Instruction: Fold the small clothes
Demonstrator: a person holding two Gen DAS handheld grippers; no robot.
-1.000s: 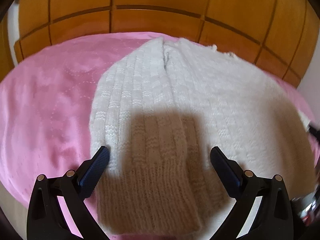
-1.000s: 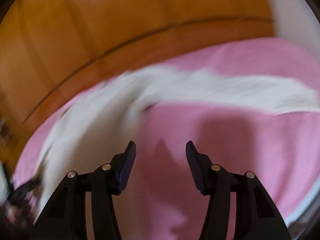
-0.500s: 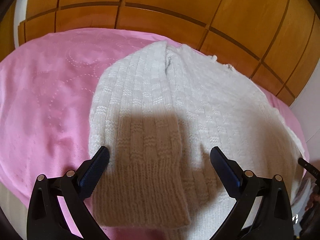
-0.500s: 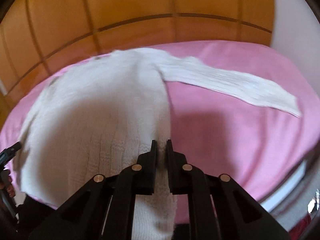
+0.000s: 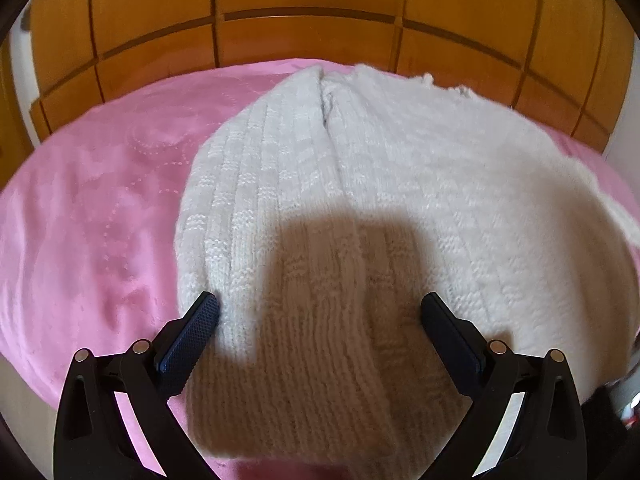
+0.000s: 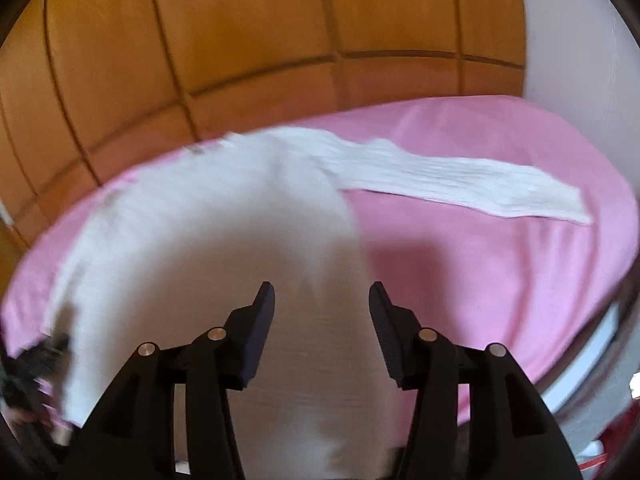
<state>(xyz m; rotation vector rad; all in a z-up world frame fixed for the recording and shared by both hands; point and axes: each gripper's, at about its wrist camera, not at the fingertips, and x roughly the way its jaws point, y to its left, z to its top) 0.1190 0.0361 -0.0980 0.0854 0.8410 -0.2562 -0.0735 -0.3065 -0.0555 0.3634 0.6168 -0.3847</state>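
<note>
A white knitted sweater (image 5: 360, 184) lies flat on a pink bedcover (image 5: 100, 208). Its left sleeve is folded in over the body, cuff toward me. My left gripper (image 5: 318, 308) hovers open over that folded cuff, its pads apart and not pressing on the knit. In the right wrist view the sweater (image 6: 208, 240) is blurred, and its other sleeve (image 6: 460, 184) stretches out to the right across the bedcover (image 6: 500, 280). My right gripper (image 6: 322, 294) is above the sweater's lower right part with its jaws opening, nothing pinched between them.
A wooden panelled headboard (image 5: 312, 12) stands behind the bed. A white wall (image 6: 580, 40) borders the right side. The bed's near right edge (image 6: 580, 352) drops off, with something red on the floor at the bottom right (image 6: 600, 460).
The right gripper was open, shut over the sweater's side edge, and now stands open again, drawn slightly back. The left gripper has stayed open over the folded cuff.
</note>
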